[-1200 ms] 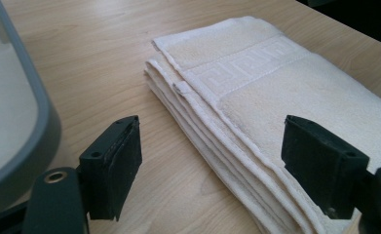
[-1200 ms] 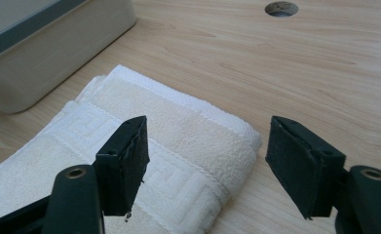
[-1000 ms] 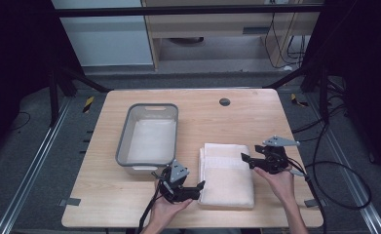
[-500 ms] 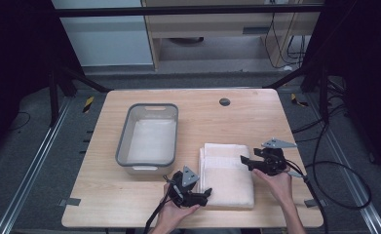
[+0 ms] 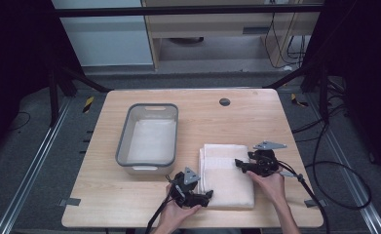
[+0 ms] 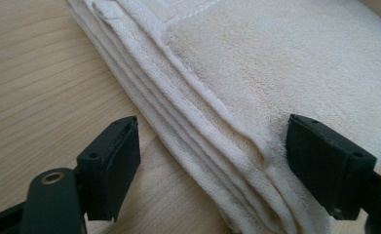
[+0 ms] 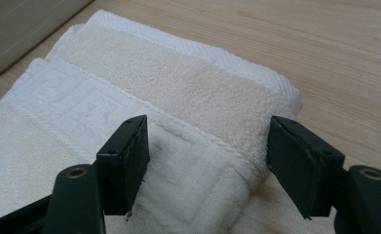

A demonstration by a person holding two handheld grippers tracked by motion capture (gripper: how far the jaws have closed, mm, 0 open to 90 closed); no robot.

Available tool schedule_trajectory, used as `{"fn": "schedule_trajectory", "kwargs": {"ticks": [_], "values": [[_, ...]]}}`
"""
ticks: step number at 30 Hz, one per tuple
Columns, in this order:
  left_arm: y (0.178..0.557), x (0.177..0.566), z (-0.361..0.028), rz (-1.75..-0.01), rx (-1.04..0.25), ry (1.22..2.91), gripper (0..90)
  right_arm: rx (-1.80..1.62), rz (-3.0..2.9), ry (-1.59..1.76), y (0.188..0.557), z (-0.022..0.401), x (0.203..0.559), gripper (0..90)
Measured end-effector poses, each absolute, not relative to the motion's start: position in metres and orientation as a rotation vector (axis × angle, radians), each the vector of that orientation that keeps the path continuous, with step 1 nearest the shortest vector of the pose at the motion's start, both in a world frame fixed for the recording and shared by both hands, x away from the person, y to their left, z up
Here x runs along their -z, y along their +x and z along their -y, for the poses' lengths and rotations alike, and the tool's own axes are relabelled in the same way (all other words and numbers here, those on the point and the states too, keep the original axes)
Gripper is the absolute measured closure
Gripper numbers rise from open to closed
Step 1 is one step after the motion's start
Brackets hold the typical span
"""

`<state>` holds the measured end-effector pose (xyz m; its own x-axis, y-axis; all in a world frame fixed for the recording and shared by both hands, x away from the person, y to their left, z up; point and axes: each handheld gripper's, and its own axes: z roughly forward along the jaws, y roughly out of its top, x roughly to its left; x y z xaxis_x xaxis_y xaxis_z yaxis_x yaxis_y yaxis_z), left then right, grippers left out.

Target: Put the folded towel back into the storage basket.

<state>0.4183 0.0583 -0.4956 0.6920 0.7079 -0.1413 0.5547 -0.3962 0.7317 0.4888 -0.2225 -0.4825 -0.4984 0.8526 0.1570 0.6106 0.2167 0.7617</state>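
Observation:
A folded cream towel (image 5: 227, 178) lies on the wooden table (image 5: 105, 195), near its front edge. My left gripper (image 5: 206, 195) is open at the towel's near left corner. In the left gripper view the left gripper (image 6: 212, 141) straddles the stacked edges of the towel (image 6: 276, 58), one jaw over bare wood and one over the cloth. My right gripper (image 5: 240, 165) is open over the towel's right edge. The right gripper view has the right gripper (image 7: 207, 131) spread across the patterned band of the towel (image 7: 129, 97), holding nothing.
A grey plastic bin (image 5: 124, 141) with a pale inside stands left of the towel; its corner (image 7: 12, 34) is close behind the towel. A dark round hole (image 5: 224, 102) marks the table's far side. Cables (image 5: 319, 185) trail off the right edge.
My left gripper has moved right and toward the table's front, from beside the bin to the towel's near left corner. The right gripper has barely shifted.

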Motion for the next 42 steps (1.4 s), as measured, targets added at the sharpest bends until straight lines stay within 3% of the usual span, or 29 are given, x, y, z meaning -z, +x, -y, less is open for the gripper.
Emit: {"fn": "schedule_trajectory", "kwargs": {"ticks": [6,14,23,35,42], "values": [[0.422,0.499,-0.059,-0.996,-0.185,2.089,20.9,-1.118,-2.204,1.384,0.489,0.220,0.486,31.7],[0.416,0.499,-0.055,-0.955,-0.235,2.101,27.8,-1.098,-2.198,1.404,0.490,0.220,0.487,28.9],[0.419,0.502,-0.056,-0.961,-0.179,2.081,30.5,-1.094,-2.203,1.465,0.492,0.218,0.492,30.2],[0.419,0.503,-0.053,-0.945,-0.109,2.066,48.7,-1.191,-2.218,1.527,0.492,0.221,0.497,45.8],[0.425,0.502,-0.055,-0.947,-0.018,2.057,59.2,-1.218,-2.223,1.506,0.491,0.219,0.495,64.2]]}}
